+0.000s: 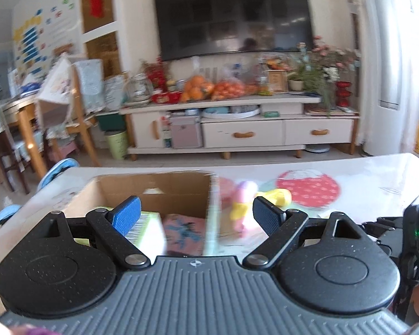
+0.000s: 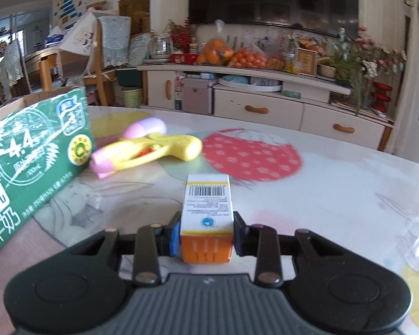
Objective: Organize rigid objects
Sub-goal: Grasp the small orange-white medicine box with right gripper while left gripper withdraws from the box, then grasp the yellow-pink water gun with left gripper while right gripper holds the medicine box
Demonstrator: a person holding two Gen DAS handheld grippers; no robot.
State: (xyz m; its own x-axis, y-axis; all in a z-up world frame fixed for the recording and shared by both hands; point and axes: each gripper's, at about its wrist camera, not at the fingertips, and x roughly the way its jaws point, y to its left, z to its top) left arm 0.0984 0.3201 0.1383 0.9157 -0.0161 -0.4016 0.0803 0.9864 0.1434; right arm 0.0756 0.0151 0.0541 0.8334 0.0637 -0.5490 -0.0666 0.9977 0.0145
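Nearest the right wrist camera, a small orange-and-white box is clamped between the pads of the right gripper, above the near edge of the table. Toward the left edge, a cardboard carton is seen with the left gripper spread wide and empty at its right wall. Between carton and red mat, a yellow toy gun is laid.
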